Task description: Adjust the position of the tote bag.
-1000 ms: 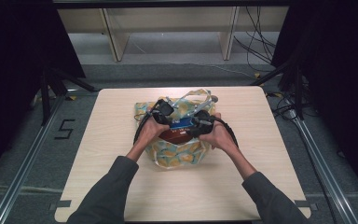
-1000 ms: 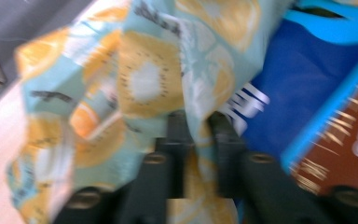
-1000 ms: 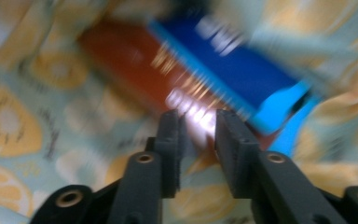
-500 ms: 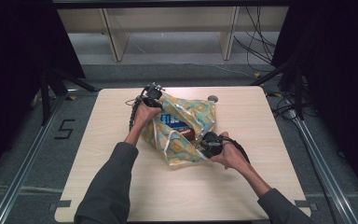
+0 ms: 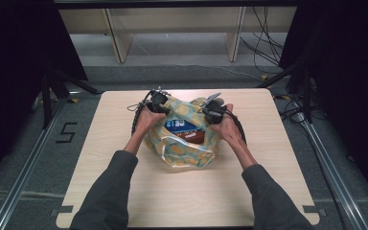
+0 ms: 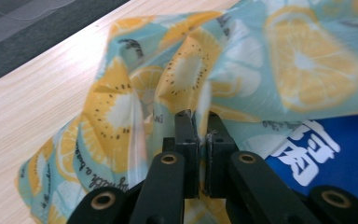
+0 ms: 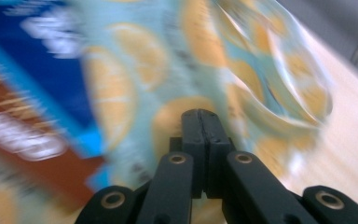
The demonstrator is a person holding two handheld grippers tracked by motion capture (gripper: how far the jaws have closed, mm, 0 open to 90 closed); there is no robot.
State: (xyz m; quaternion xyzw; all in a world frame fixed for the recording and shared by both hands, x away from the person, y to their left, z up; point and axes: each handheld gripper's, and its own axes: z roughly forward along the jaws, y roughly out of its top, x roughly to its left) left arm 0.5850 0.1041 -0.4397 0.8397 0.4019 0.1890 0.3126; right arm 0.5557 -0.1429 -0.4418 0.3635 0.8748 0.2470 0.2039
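A light-blue bag (image 5: 191,146) printed with orange fruit slices lies in the middle of the wooden table (image 5: 124,191). A blue and brown box (image 5: 182,128) shows through its open top. My left gripper (image 5: 159,103) is at the bag's far left edge. In the left gripper view the left gripper (image 6: 199,116) is shut on a fold of the bag (image 6: 279,60), beside the box (image 6: 335,154). My right gripper (image 5: 210,111) is at the bag's far right edge. The blurred right gripper view has the right gripper (image 7: 199,114) shut against the bag (image 7: 135,70); whether fabric is pinched does not show.
Bare tabletop lies all around the bag, widest toward the near edge. Beyond the far edge stand wooden shelf legs (image 5: 117,40), with cables (image 5: 268,52) on the floor at the right. Dark curtains hang on both sides.
Both hands started together over the bag's middle. The left went to the far left edge; the right swung to the near right corner, then up to the far right edge.
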